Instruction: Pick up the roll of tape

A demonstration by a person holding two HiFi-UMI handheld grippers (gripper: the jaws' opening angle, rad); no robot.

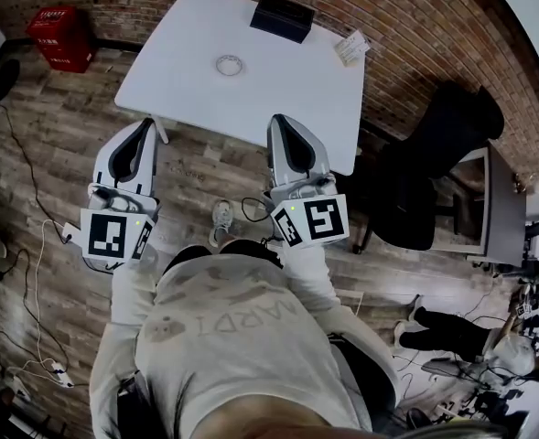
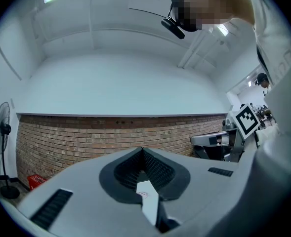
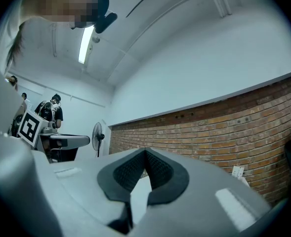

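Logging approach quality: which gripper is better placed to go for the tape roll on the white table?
Right, probably. The right gripper sits nearer the tape roll, at the table edge; the left gripper hangs farther off. Both are shut.

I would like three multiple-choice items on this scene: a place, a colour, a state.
1. The roll of tape lies: A on the white table; B on a shelf; C in a drawer.
2. The crate is: A blue; B red; C green.
3. The left tongs are: A wide open; B shut on a cup; C shut, empty.
Answers: A, it rests on the tabletop; B, its plastic is red; C, its pads meet with nothing between.
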